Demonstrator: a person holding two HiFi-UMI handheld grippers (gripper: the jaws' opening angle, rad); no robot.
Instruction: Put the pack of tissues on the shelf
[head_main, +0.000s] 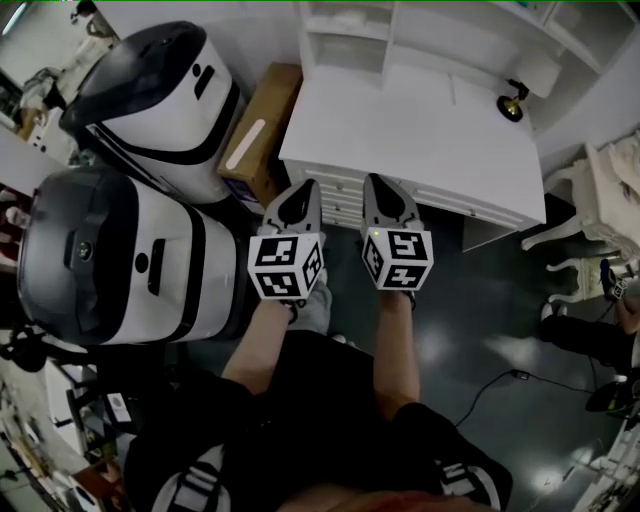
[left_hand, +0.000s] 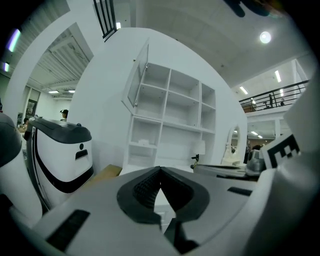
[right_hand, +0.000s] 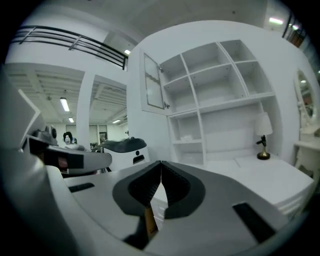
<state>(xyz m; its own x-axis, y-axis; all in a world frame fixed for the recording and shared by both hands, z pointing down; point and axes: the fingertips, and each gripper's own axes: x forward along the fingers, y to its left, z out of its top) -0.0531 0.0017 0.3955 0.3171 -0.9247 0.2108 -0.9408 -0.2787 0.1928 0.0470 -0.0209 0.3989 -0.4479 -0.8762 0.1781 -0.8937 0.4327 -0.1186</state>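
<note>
Two empty grippers in front of the white shelf

The left gripper (head_main: 298, 200) and the right gripper (head_main: 386, 198) are side by side at the near edge of the white surface (head_main: 400, 130). Both have their jaws together with nothing between them. A small white pack (left_hand: 140, 142), it seems the tissues, lies in the low left compartment of the shelf (head_main: 390, 40), far from both grippers. A lamp (head_main: 513, 103) stands at right.

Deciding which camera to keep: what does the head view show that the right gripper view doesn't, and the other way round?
Only the head view: the person's forearms, the cardboard box, the dark floor. Only the right gripper view: the black railing, the open glass door, and the right gripper's jaws meeting at the tips. Both: the white desk and the small lamp.
</note>
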